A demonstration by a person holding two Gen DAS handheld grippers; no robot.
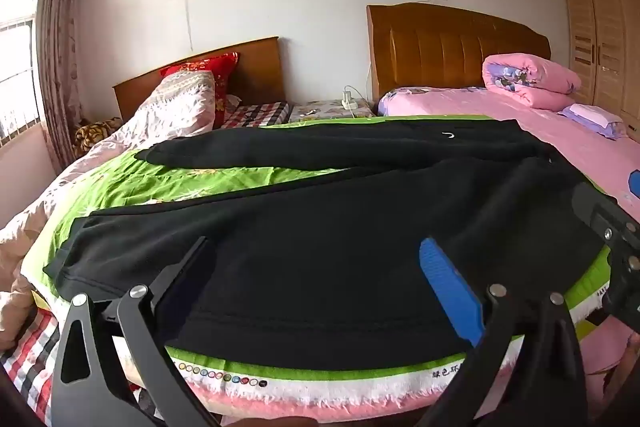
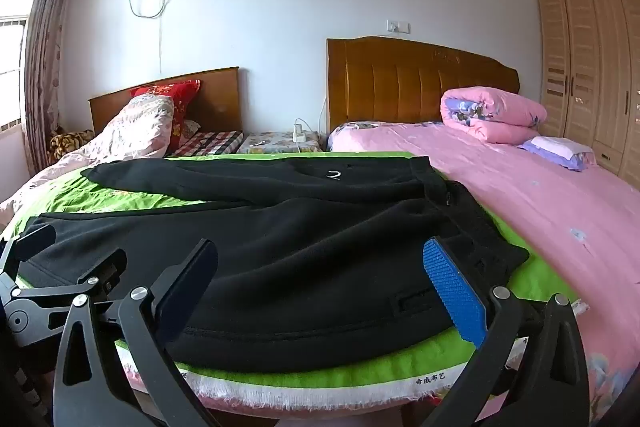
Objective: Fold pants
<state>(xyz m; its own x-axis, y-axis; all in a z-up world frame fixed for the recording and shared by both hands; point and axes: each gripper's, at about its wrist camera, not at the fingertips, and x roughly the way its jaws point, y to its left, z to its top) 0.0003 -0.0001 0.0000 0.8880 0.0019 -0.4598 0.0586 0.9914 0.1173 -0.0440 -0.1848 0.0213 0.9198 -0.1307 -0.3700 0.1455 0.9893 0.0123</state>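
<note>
Left gripper (image 1: 316, 267): jaws spread wide, nothing between them; it hangs over the near leg of the pants, one finger black, the other faced with a blue ribbed pad (image 1: 450, 291).
Right gripper (image 2: 320, 269): likewise wide apart and gripping nothing, poised above the pants near the waistband end; whether the fingertips touch the cloth cannot be told.
Pants (image 1: 328, 227): black, spread flat on the green cloth at the bed's near edge, waistband toward the right side, both legs running left; the far leg lies apart from the near one, green showing between them. A small white mark (image 2: 333, 175) sits on the far leg.
Green cloth (image 1: 168, 183): covers the near part of the bed, its fringed white border (image 2: 320, 393) hanging over the near edge.
Pink sheet (image 2: 540, 203): right side of the bed, beside the waistband.
Folded pink quilt (image 2: 492, 115): at the headboard (image 2: 400, 83) end.
</note>
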